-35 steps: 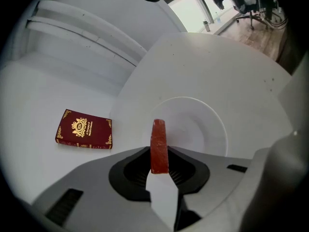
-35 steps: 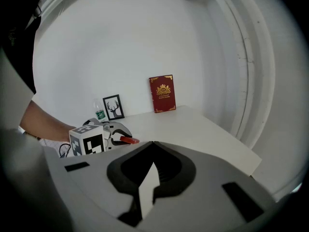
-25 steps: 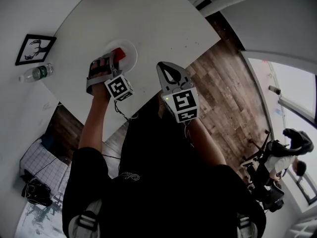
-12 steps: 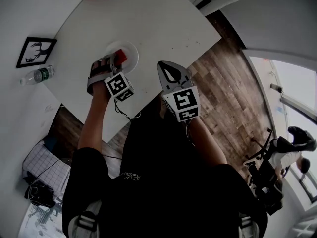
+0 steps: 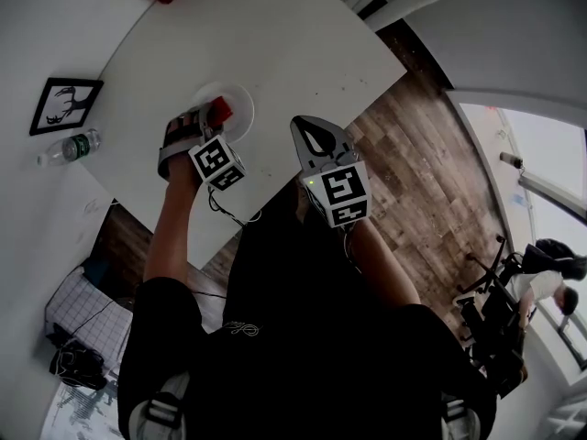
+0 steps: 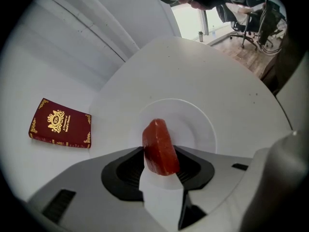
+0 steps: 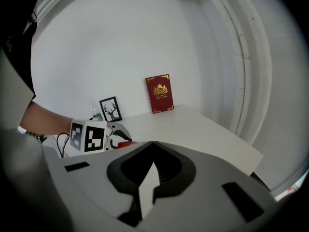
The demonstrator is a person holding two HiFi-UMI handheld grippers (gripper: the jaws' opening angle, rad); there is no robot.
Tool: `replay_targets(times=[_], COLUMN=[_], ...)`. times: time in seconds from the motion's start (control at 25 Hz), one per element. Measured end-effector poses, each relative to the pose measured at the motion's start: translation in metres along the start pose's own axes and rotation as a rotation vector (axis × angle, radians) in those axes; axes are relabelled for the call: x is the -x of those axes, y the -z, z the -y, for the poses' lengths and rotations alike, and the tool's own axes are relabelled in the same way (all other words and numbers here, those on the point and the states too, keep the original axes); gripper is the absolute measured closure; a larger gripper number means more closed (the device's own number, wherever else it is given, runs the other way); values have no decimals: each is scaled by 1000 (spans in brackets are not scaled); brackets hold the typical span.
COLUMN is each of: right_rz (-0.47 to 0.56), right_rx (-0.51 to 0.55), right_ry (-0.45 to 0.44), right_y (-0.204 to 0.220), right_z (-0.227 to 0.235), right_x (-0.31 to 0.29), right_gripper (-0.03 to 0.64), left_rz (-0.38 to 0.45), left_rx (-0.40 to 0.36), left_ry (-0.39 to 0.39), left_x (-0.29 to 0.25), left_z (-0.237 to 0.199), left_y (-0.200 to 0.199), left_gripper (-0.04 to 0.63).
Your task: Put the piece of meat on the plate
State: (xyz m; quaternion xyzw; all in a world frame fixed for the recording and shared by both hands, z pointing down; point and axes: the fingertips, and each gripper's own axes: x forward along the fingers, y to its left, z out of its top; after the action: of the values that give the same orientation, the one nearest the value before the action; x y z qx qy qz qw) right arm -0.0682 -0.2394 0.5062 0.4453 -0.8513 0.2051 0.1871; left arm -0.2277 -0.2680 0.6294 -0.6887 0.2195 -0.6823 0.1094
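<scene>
A red piece of meat [image 6: 159, 146] stands on edge on the white plate [image 6: 200, 124], near its front rim. My left gripper [image 6: 161, 154] points steeply down over it. Its jaws have just been opening and stand on either side of the meat, loose round it. In the head view the meat [image 5: 220, 110] shows just beyond the left gripper [image 5: 209, 122], on the plate [image 5: 242, 108]. My right gripper [image 5: 316, 134] hangs over the table's near edge, to the right, shut with nothing in it; its tips [image 7: 153, 143] meet.
A dark red book [image 6: 60, 123] lies on the white table [image 5: 303, 44] beyond the plate. A framed deer picture [image 5: 64, 104] and a water bottle [image 5: 69, 145] sit at the left. Wooden floor and an office chair [image 5: 514, 310] are on the right.
The left gripper's jaws have spread apart round the meat, and more of the meat now shows on the plate. The right gripper has kept still.
</scene>
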Motion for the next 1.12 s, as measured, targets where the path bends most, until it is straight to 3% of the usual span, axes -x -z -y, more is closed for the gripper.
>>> replay_targets(times=[0.16, 0.48, 1.12], right_rz=[-3, -2, 0], right_rx=[-3, -6, -1], right_ry=[3, 9, 10], right_y=[1, -1, 1], right_z=[1, 2, -3], right_x=[-1, -2, 4], right_gripper=[595, 595, 595], left_rz=[3, 16, 97], left_rx=[0, 25, 220], left_ry=[10, 22, 139], left_x=[0, 2, 15], left_z=[0, -5, 6], left_y=[1, 1, -5], left_gripper=[385, 373, 342])
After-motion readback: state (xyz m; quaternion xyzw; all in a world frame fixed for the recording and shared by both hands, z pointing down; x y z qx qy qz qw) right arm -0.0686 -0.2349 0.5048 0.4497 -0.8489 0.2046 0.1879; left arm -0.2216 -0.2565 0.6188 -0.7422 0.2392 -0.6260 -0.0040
